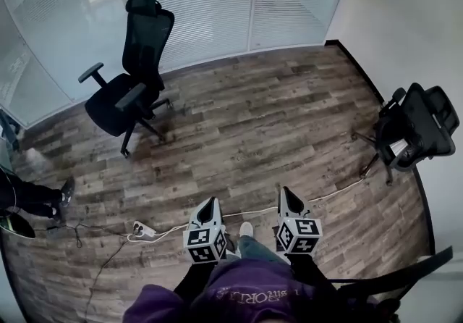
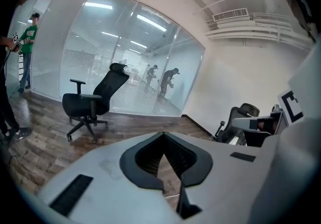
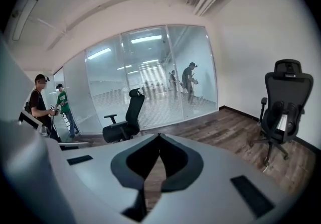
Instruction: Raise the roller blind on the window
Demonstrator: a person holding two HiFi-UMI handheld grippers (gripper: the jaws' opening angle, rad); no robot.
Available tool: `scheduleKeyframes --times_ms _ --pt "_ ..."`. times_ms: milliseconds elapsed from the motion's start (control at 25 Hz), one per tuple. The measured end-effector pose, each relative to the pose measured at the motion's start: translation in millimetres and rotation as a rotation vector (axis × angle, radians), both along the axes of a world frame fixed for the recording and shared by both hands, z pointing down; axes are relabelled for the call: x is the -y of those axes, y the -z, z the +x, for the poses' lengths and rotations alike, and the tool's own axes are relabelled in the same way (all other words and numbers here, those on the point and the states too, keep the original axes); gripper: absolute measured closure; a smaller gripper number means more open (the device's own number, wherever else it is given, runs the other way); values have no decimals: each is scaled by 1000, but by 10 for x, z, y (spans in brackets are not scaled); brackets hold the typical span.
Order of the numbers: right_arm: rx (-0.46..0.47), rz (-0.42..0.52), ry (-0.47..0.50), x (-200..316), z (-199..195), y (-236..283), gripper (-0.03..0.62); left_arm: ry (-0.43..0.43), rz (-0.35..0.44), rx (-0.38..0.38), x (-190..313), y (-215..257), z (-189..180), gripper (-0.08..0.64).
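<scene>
nothing is done yet: we hold the left gripper [image 1: 210, 202] and right gripper [image 1: 284, 191] before us, fingers closed on nothing. no roller blind shows, only slatted blinds [image 1: 210, 10] behind glass. the gripper views show people [image 3: 189, 80] beyond it; the head view shows a power strip [image 1: 142, 229].

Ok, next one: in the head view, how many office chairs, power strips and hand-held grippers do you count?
Office chairs: 2 (chair by the glass, chair at right)
Power strip: 1
Hand-held grippers: 2 (left hand-held gripper, right hand-held gripper)
Total: 5
</scene>
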State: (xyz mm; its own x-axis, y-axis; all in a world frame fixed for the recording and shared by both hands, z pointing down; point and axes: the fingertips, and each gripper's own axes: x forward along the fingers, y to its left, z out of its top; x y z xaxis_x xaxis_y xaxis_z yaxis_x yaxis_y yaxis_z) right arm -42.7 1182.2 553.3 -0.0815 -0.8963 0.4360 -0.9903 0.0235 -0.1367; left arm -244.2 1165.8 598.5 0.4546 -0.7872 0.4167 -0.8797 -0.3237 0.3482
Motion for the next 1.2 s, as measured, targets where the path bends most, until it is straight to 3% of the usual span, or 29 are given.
scheduleKeyframes --times_ms 240,360,560,720,1000,1200 --pt "9 32 -20 719 461 123 594 34 44 -23 747 194 346 560" --pt "30 5 -33 913 574 48 594 43 46 -16 1038 216 398 560" --pt "25 12 -18 1569 619 53 594 59 68 -12 1689 269 430 559" --pt "35 6 -19 2253 516 -21 594 41 32 -24 2249 124 478 560" --pt "55 13 -30 3917 231 2 594 -89 67 4 3944 241 490 558" --pt "63 46 -39 4960 31 121 594 -116 119 30 5150 410 334 559"
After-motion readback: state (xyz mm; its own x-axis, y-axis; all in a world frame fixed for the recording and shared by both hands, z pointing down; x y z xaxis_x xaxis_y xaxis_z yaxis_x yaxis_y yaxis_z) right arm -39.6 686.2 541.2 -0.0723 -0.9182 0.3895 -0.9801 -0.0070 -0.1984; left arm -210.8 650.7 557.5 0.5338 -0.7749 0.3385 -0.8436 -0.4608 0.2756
